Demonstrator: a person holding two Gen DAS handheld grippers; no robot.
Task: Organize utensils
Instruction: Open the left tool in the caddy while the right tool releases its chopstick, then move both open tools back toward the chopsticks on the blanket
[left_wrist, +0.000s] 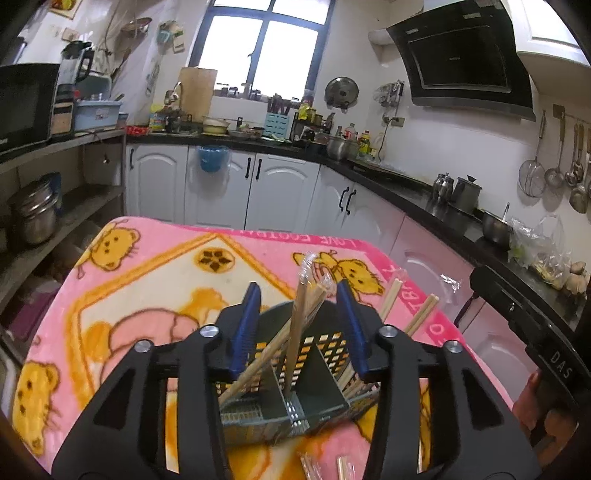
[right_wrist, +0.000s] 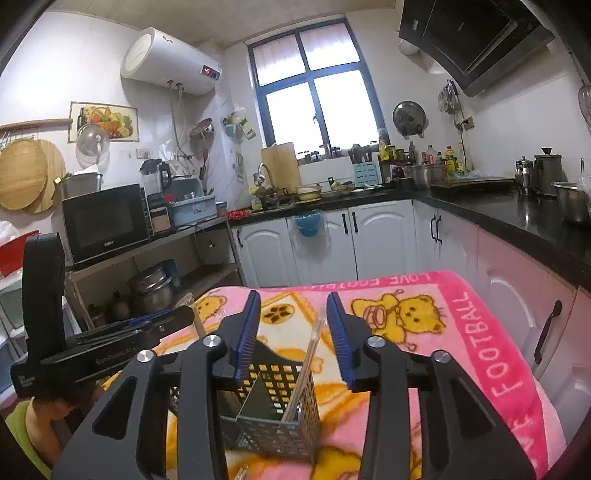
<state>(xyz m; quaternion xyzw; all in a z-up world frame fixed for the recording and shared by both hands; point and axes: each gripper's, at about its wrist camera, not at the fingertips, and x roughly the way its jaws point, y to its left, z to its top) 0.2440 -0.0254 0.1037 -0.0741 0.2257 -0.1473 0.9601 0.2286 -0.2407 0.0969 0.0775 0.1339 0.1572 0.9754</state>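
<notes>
Standing upright: the perforated utensil caddy (left_wrist: 317, 354) sits on the pink bear blanket (left_wrist: 155, 258) covering the worktop, below and between both pairs of blue fingers.
Caddy contents: a wrapped pair of chopsticks (left_wrist: 295, 325) stands in a divided compartment, its clear sleeve poking above the rim; another wooden pair (left_wrist: 258, 369) leans diagonally in the neighbouring compartment.
Right-view contents: one sleeved chopstick pair (right_wrist: 306, 365) stands tilted in the caddy (right_wrist: 280, 398).
Loose chopsticks: two bare pairs (left_wrist: 406, 306) lie on the blanket just right of the caddy; more wrapped ones (left_wrist: 332, 467) lie in front of it.
Left hand-held gripper (left_wrist: 301, 325): fingers spread, gripping nothing, poised over the caddy.
Right hand-held gripper (right_wrist: 293, 332): fingers spread, empty, above the caddy.
Surroundings: white cabinets (right_wrist: 369, 240), a black counter (right_wrist: 498, 210), a microwave (right_wrist: 105, 221) and a window (right_wrist: 314, 85) lie beyond.
</notes>
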